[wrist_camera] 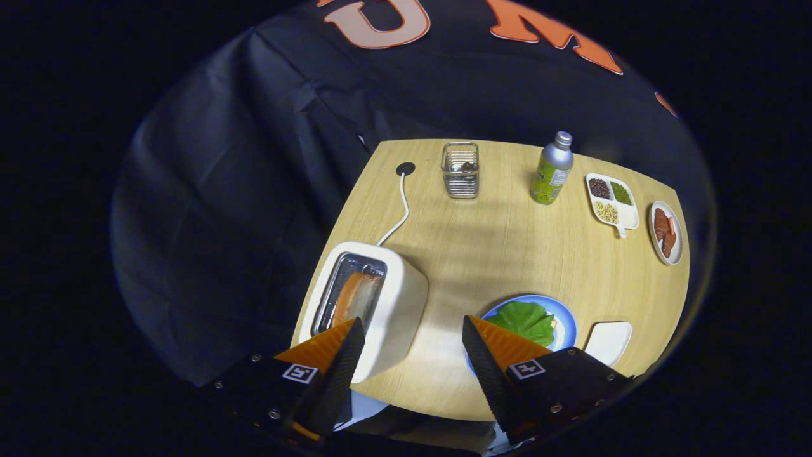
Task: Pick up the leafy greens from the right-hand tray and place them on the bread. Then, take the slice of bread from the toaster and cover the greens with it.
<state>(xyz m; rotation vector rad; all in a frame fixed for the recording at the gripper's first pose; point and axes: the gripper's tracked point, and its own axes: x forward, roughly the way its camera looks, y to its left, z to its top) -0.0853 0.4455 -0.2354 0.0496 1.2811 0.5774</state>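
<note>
Greens (528, 320) already on plate (566, 325); claw (412, 330) spread and empty above tabletop (501, 247); next, lower over toaster (396, 304) and pinch bread slice (356, 296).

No word or number can be read anywhere; the bottle (552, 170) wears a green label whose print is too small to make out; each finger (330, 355) of the gripper (412, 330), spread apart, bears a square black-and-white marker without letters.
</note>
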